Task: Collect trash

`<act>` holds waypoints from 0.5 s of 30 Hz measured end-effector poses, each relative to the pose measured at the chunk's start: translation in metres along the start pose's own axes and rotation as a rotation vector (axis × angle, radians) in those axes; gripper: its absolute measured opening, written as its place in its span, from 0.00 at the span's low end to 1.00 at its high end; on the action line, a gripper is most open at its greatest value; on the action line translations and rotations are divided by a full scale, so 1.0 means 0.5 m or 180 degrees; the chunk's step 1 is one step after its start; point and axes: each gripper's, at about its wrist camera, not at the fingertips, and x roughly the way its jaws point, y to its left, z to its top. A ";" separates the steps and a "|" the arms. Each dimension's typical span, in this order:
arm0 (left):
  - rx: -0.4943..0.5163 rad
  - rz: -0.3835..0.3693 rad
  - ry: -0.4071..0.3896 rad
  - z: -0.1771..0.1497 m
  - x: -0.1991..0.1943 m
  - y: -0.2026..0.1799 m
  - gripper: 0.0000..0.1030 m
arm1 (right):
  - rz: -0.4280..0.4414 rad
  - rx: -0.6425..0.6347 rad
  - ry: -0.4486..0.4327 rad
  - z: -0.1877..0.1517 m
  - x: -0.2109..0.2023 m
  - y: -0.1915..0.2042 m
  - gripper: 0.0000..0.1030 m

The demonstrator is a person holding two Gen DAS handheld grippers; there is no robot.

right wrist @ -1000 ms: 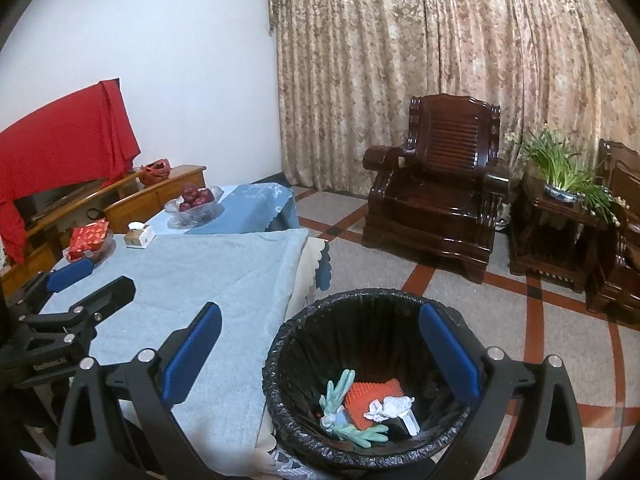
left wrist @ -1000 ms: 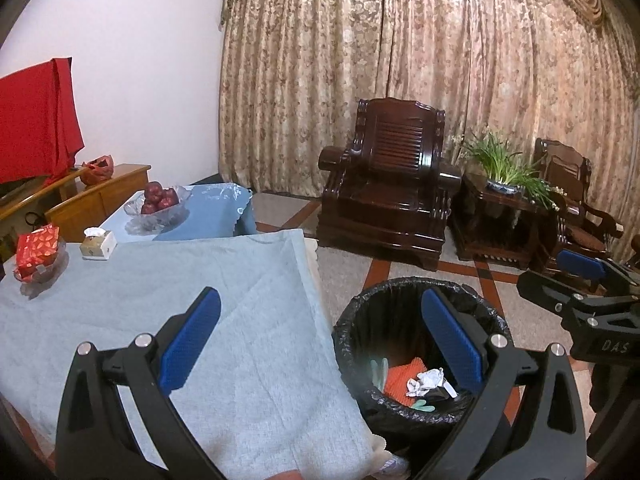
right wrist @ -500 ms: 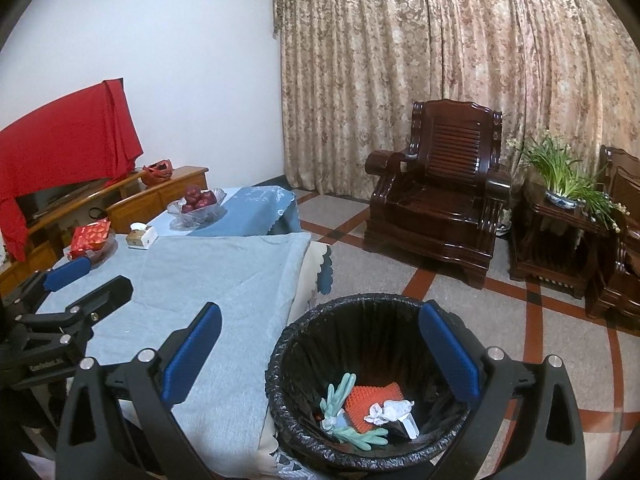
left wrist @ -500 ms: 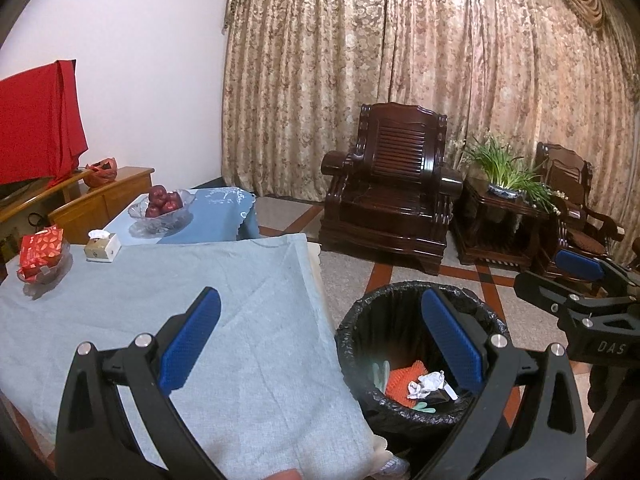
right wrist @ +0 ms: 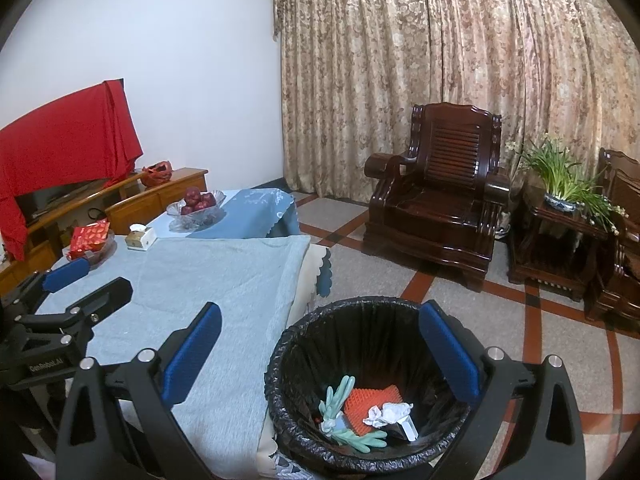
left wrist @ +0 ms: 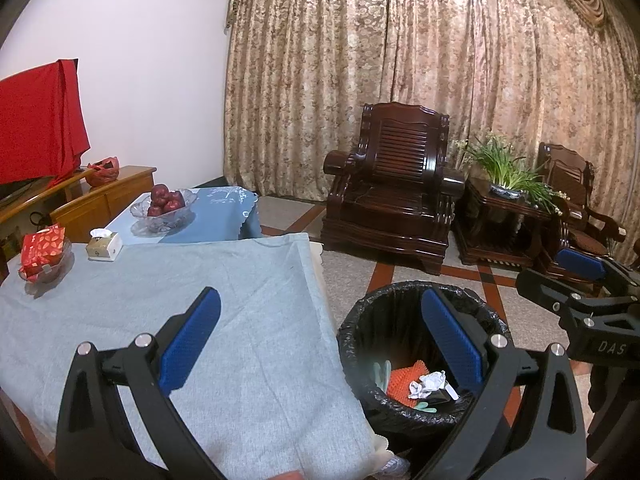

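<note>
Down in the bin [right wrist: 280, 364] beside the tabletop [left wrist: 240, 320], the right wrist view shows the trash clearly: green glove [right wrist: 340, 400], orange pad [right wrist: 366, 400], crumpled paper [right wrist: 386, 412]. The left view half hides the glove. Compared with a second ago, both cameras sit slightly higher. Left gripper [left wrist: 320, 340] and right gripper [right wrist: 320, 348] have jaws wide open, holding nothing, trash below them.

We see even, soft indoor light, faint shadows, sharp focus throughout, and fisheye bending with dark vignetted corners.
</note>
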 end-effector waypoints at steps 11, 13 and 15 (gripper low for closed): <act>0.0001 0.0001 -0.0001 0.000 0.000 0.001 0.95 | -0.0001 -0.0006 -0.0010 0.006 -0.004 0.000 0.94; -0.0001 0.0003 -0.0002 0.000 0.001 0.001 0.95 | -0.0002 -0.0005 -0.0007 0.006 -0.003 0.000 0.94; -0.0001 -0.0001 0.0002 0.000 0.001 0.002 0.95 | 0.0000 -0.0003 -0.0003 0.006 -0.003 -0.001 0.94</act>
